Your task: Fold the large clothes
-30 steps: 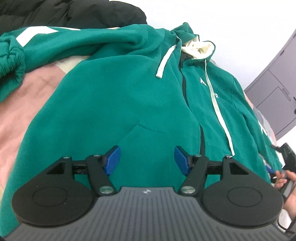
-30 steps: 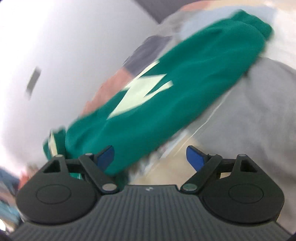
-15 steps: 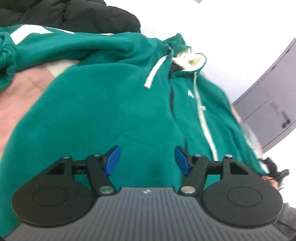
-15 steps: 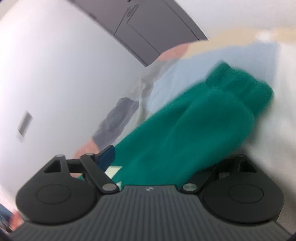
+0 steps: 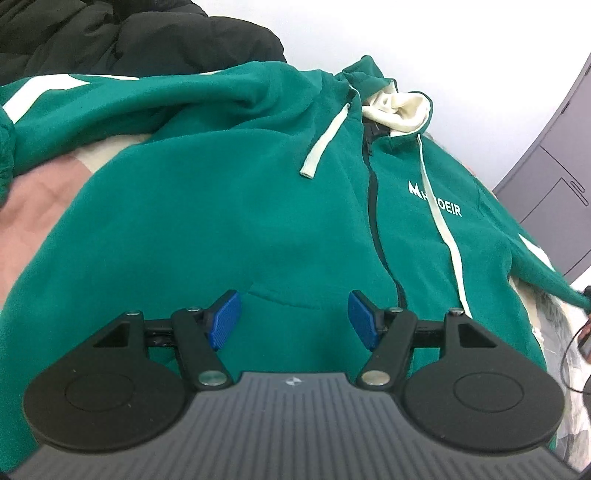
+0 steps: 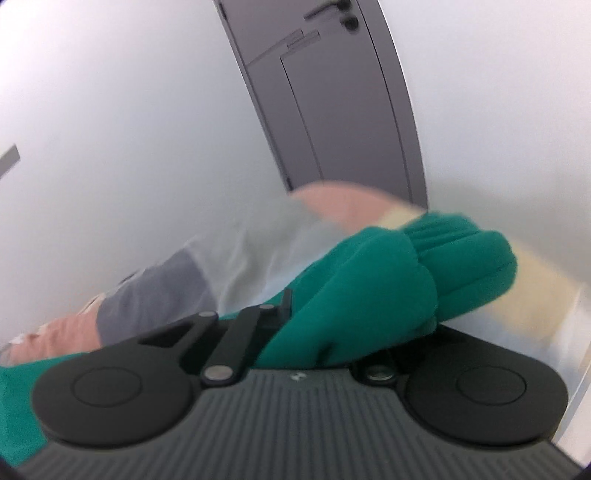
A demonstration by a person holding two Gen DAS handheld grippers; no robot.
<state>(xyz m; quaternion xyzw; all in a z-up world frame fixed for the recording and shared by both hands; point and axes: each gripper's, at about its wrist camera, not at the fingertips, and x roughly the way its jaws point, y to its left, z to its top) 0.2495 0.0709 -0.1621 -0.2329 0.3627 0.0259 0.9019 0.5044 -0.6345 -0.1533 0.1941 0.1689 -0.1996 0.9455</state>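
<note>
Right under the left gripper (image 5: 293, 317) a green zip hoodie (image 5: 229, 206) lies front side up on a bed with a pink and cream patchwork cover (image 5: 33, 199). Its blue fingers (image 5: 223, 319) are spread wide with nothing between them, hovering over the pocket seam near the hem. The black zipper (image 5: 375, 206) runs up toward 12 o'clock, ending at the cream-lined hood (image 5: 397, 110). Two cream drawstrings (image 5: 323, 142) trail down the chest, one on each side of the zip, and a white logo sits at about 1 o'clock. One sleeve with a white stripe (image 5: 48, 90) stretches off toward 10 o'clock, and a black puffy jacket (image 5: 122, 35) is piled behind it at 11.

Over on the right wrist view things are a bit blurry, but the right gripper (image 6: 332, 332) has its fingers clamped on the other sleeve (image 6: 369, 291). The green fabric bunches over them, and the ribbed cuff (image 6: 465, 258) pokes out toward 1 o'clock. A grey door (image 6: 332, 96) stands behind at 12, with white wall either side.
</note>
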